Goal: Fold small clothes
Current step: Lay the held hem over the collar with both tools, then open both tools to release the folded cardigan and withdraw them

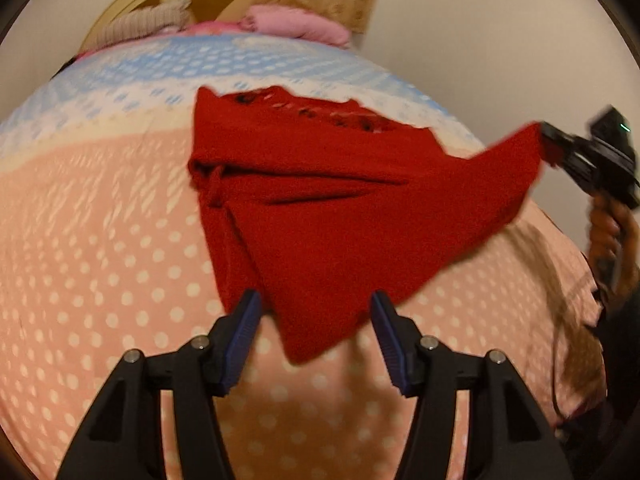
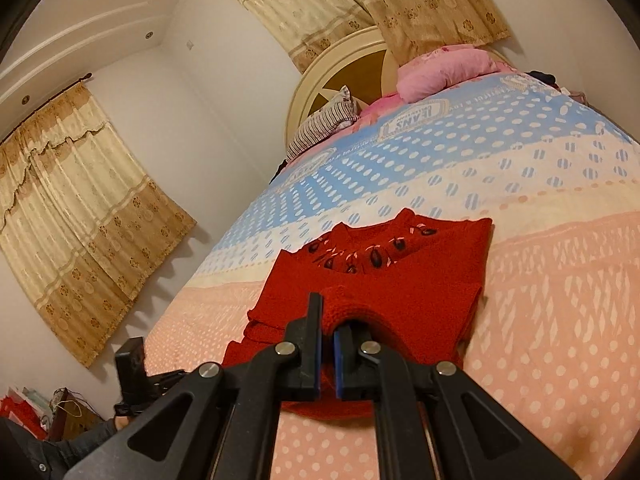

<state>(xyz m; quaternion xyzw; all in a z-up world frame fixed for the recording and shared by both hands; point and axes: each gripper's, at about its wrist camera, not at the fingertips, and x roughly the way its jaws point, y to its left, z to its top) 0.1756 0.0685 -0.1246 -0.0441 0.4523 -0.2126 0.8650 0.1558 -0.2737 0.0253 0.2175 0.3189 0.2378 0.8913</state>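
A small red knit sweater (image 1: 320, 208) with dark decorations at the neckline lies on the bed, also seen in the right wrist view (image 2: 400, 292). My left gripper (image 1: 316, 312) is open, its blue pads either side of the sweater's near corner, holding nothing. My right gripper (image 2: 328, 332) is shut on a red fold of the sweater and lifts it; in the left wrist view it shows at the far right (image 1: 556, 148), pulling a corner of the sweater up and out.
The bed cover (image 1: 100, 260) is pink with white dots near me and blue and white farther away. Pink bedding (image 2: 448, 68) and a striped pillow (image 2: 324, 124) lie by the round headboard (image 2: 340, 68). Curtains (image 2: 72, 208) hang at the left.
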